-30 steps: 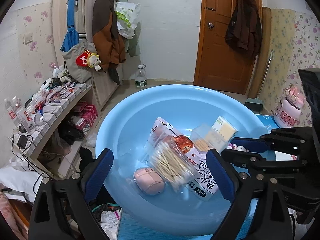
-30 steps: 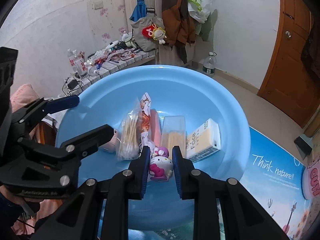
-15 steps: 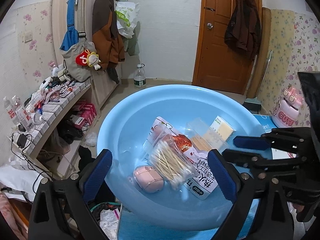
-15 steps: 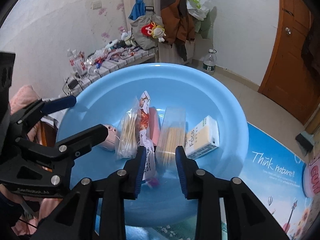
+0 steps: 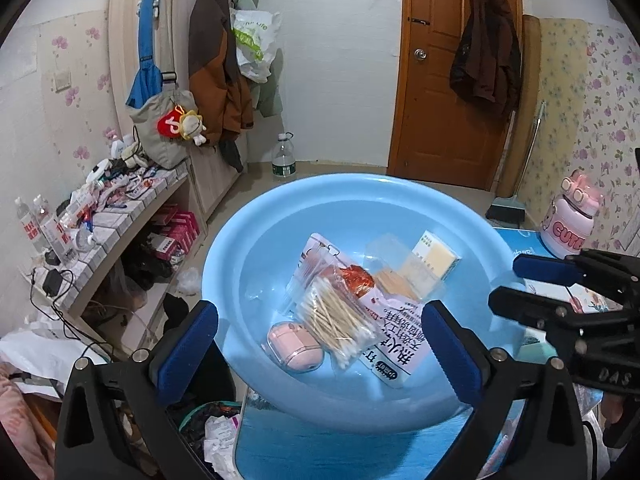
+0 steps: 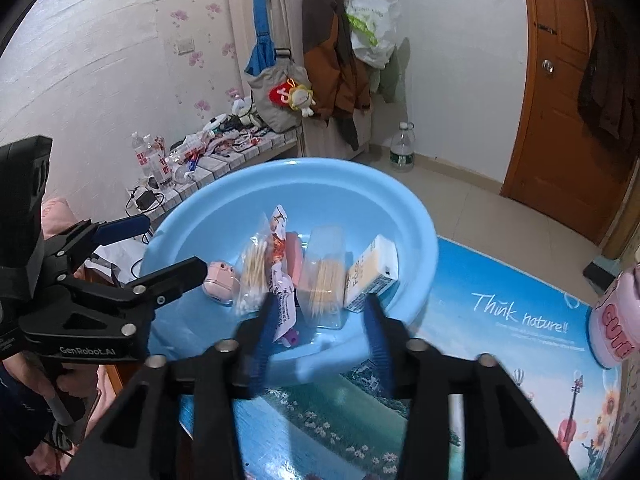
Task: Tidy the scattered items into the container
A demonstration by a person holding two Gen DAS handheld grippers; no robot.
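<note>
Six or so items: already inside the blue basin (image 5: 248, 264) — task looks nearly done, judging from how things lie.
Basin: sits on the counter (image 6: 500, 280), on a printed nature mat; rim fully visible in both views.
Printed pouch (image 5: 394, 344): largest item, lies flat across the basin middle, partly under the swab bag.
Cotton swab bag (image 5: 336, 322): rests on top of the pouch, just beside the pink case.
Clear toothpick box (image 6: 324, 280): lies between the pouch and the yellow carton, touching both as far as I can tell.
Yellow-white carton (image 6: 370, 274): at the basin's right side in the right wrist view, leaning on the wall.
Pink round case (image 5: 296, 346): on the basin floor near the front wall.
Small pink-white toy (image 6: 290, 336): mostly hidden behind the right tong finger — only a sliver shows, lying in the basin.
Left tongs (image 5: 320, 350): spread wide, holding nothing, hovering over the near rim.
Right tongs (image 6: 320, 332): released, blurred, empty, above the near edge of the basin.
Left to do: a pink bottle (image 5: 570, 220) stands on the counter outside the basin; can't tell whether it counts as scattered. No other loose item visible on the mat.
</note>
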